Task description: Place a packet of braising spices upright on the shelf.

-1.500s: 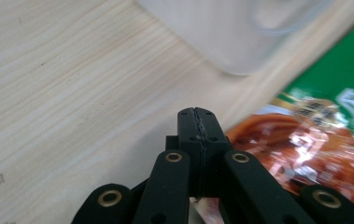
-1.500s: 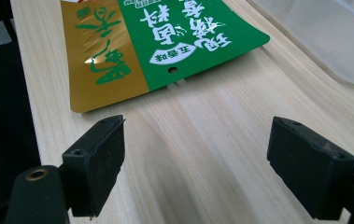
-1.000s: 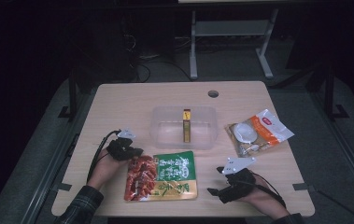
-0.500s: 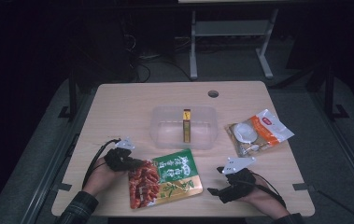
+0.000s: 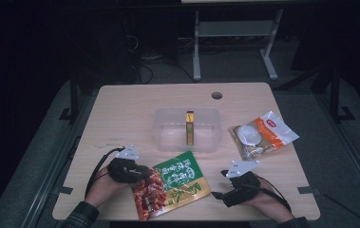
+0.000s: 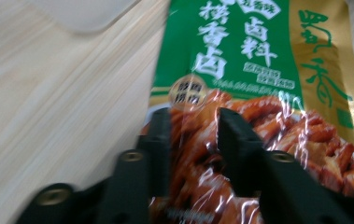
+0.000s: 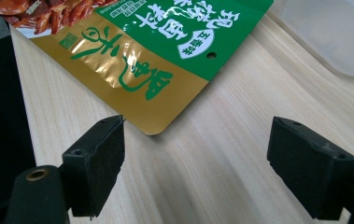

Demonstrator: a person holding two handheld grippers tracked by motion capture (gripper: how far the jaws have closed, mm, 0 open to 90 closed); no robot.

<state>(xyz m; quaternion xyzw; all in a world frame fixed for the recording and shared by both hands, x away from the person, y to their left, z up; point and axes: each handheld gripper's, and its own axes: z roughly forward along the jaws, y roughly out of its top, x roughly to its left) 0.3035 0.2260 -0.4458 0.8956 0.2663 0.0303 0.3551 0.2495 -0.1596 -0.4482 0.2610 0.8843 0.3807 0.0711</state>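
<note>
A: What has just changed on your left?

B: Your left gripper point(image 5: 137, 173) has just been opening. Its jaws now stand partly apart over the green snack pouch point(image 5: 175, 183), which has swung round and lies flat at the near edge of the counter point(image 5: 120, 109). I judge the pouch released.

A: And on the right?

B: Your right gripper point(image 5: 222, 187) rests wide apart and holds nothing, with the pouch's gold corner just ahead. The clear tub point(image 5: 168, 130) sits beyond.

We see a lit table point(image 5: 120, 109) amid dark surroundings, glare on the snack packet point(image 6: 258, 93), motion blur beside it.
</note>
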